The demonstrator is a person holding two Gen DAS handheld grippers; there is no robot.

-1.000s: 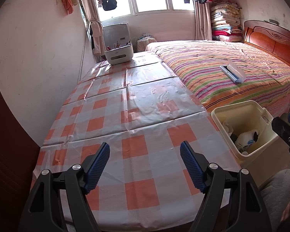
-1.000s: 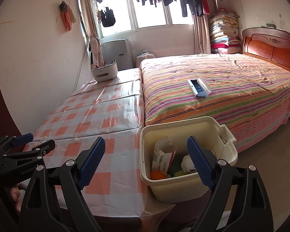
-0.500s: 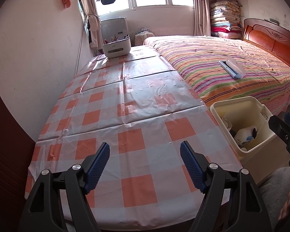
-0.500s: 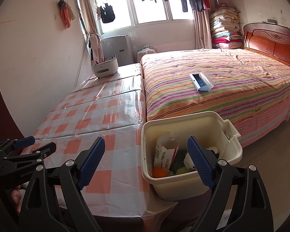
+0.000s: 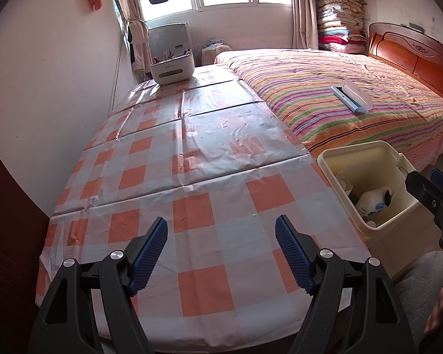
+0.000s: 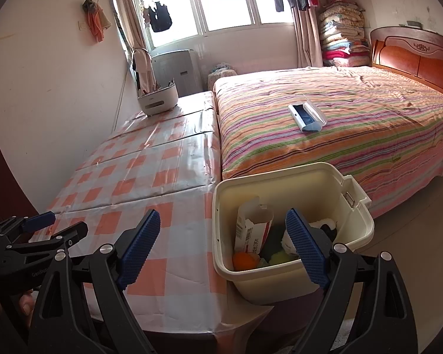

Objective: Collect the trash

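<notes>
Checked cloth covers the surface, and both the left gripper and right gripper hang over it with jaws wide and empty. Collected trash sits in the cream bin beside the surface's edge; a careless right-hand swing could tip it.

My blue pads are ribbed rubber on matt black plastic. Below them the checked tablecloth is glossy, creased plastic sheet. The cream bin is smooth plastic, the box inside is cardboard, and the headboard is polished wood.
</notes>
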